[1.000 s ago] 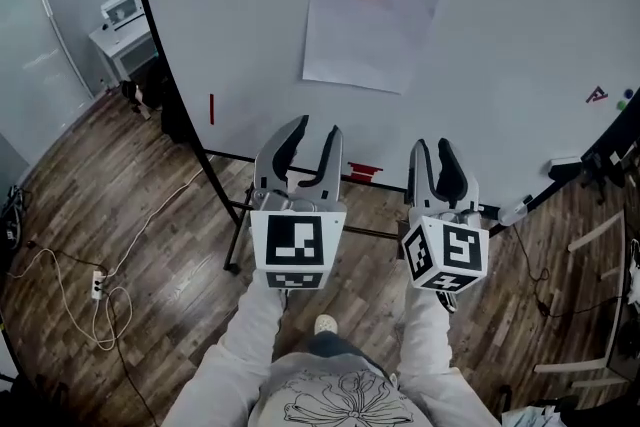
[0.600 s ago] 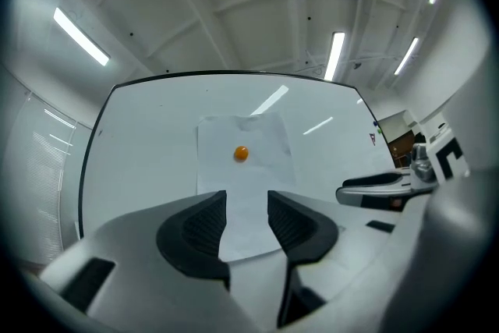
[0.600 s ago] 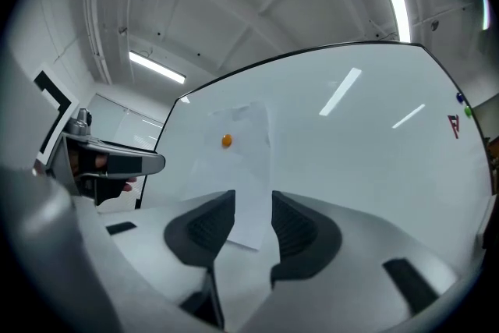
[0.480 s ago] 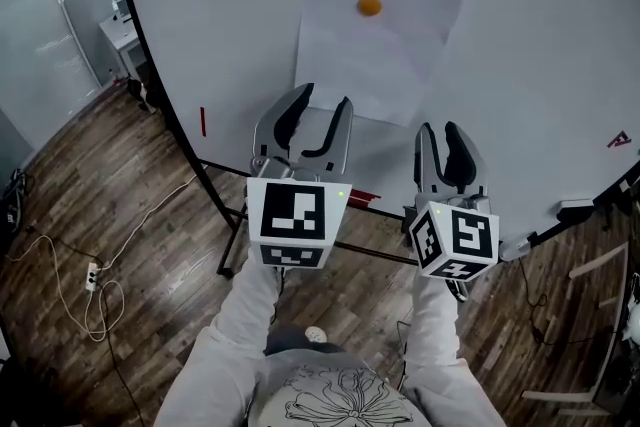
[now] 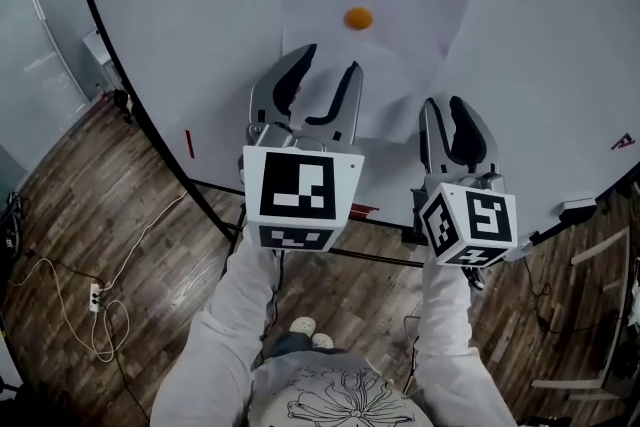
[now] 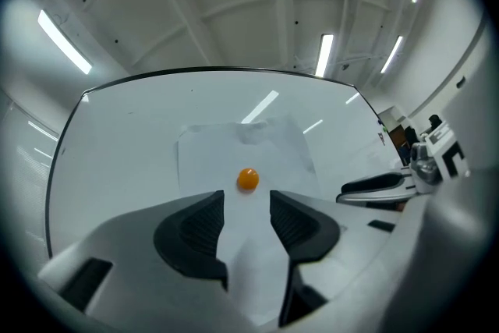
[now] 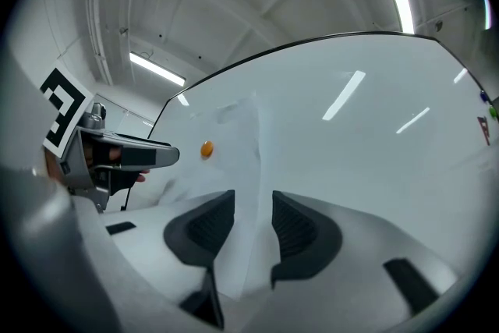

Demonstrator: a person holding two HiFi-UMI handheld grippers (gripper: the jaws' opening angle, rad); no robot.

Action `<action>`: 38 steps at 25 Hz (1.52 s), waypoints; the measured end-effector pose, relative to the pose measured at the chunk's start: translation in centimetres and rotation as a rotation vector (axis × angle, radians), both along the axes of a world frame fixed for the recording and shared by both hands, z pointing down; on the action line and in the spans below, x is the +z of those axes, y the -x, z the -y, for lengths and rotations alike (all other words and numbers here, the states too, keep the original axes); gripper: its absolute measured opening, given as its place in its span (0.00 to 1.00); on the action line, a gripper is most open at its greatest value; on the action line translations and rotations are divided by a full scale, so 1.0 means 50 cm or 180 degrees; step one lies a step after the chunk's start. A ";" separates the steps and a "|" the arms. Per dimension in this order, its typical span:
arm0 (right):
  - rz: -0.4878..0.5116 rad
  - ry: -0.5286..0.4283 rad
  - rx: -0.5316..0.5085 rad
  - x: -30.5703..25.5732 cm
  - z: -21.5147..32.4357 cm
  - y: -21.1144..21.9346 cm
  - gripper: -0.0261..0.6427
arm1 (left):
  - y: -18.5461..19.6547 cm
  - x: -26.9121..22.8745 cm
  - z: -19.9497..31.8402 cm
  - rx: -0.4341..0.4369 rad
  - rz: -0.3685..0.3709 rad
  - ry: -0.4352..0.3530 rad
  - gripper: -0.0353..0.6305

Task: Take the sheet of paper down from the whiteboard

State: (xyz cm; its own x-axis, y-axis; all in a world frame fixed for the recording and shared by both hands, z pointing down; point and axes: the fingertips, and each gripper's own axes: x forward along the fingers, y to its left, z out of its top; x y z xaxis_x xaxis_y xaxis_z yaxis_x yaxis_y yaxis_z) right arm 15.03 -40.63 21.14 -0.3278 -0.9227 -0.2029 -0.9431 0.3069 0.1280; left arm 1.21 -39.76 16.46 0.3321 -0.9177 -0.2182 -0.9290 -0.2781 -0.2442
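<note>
- Over the last second both grippers have come up and in toward the whiteboard (image 5: pixel 180 5). They were below the sheet of paper (image 5: pixel 400 45) then; now the left gripper (image 5: pixel 328 65) overlaps its lower part in the head view.
- The left gripper's jaws are opening and nothing is between the pads. Its own view shows the orange magnet (image 6: pixel 248 179) just above the gap.
- The right gripper (image 5: pixel 447 110) stands wide apart, wider than a second ago, and is empty. It lines up with the sheet's right edge.
- The sheet is on the board, slightly crumpled along the top, pinned by the orange magnet near its upper middle.
- This looks like the approach nearly finished, with no grasp yet made.
- Nothing blocks the way to the sheet. The magnet is likely the real obstacle: a pull on the paper alone could tear it or drag the magnet along.
- Around: a red marker (image 5: pixel 189 143) clings to the board at lower left, a small red mark (image 5: pixel 622 142) sits at far right, and a cable with a power strip (image 5: pixel 96 293) lies on the wooden floor (image 5: pixel 150 245).
</note>
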 end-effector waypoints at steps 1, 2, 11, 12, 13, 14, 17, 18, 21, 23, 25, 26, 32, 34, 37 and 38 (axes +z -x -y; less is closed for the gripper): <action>-0.0005 -0.0014 0.0000 -0.008 0.007 0.002 0.24 | -0.004 -0.007 0.009 0.0014 0.0042 -0.0015 0.30; -0.0013 -0.0033 0.0006 -0.017 0.012 0.003 0.25 | -0.007 -0.014 0.017 0.0023 0.0090 -0.0034 0.31; -0.0139 -0.0183 0.0038 -0.087 0.034 0.008 0.25 | -0.042 -0.049 0.073 0.0095 0.0445 -0.0053 0.34; -0.0150 -0.0196 0.0041 -0.093 0.035 0.007 0.25 | -0.043 -0.050 0.077 0.0100 0.0455 -0.0054 0.34; -0.0156 -0.0212 0.0049 -0.099 0.036 0.006 0.25 | -0.044 -0.051 0.081 0.0099 0.0461 -0.0064 0.34; -0.0154 -0.0230 0.0051 -0.104 0.037 0.005 0.25 | -0.045 -0.052 0.085 0.0094 0.0466 -0.0076 0.34; -0.0148 -0.0291 0.0012 -0.116 0.037 0.013 0.25 | -0.047 -0.052 0.092 0.0091 0.0493 -0.0081 0.34; -0.0166 -0.0311 0.0001 -0.118 0.038 0.017 0.25 | -0.048 -0.050 0.094 0.0097 0.0506 -0.0076 0.34; -0.0219 -0.0332 0.0001 -0.124 0.041 0.025 0.25 | -0.051 -0.050 0.097 0.0091 0.0504 -0.0075 0.34; -0.0239 -0.0332 0.0004 -0.129 0.044 0.025 0.25 | -0.053 -0.052 0.097 0.0080 0.0487 -0.0077 0.34; -0.0247 -0.0342 -0.0009 -0.133 0.045 0.026 0.25 | -0.051 -0.052 0.098 0.0042 0.0496 -0.0091 0.34; -0.0251 -0.0352 -0.0025 -0.135 0.046 0.029 0.25 | -0.049 -0.053 0.099 0.0007 0.0504 -0.0102 0.34; -0.0341 -0.0341 -0.0071 -0.137 0.049 0.043 0.22 | -0.048 -0.054 0.101 -0.0077 0.0491 -0.0103 0.34; -0.0361 -0.0298 -0.0076 -0.136 0.051 0.045 0.21 | -0.047 -0.054 0.103 -0.0101 0.0510 -0.0110 0.34; -0.0358 -0.0273 -0.0069 -0.134 0.054 0.044 0.17 | -0.047 -0.053 0.102 -0.0159 0.0581 -0.0143 0.32; -0.0349 -0.0274 -0.0056 -0.134 0.056 0.043 0.15 | -0.048 -0.054 0.101 -0.0165 0.0592 -0.0156 0.29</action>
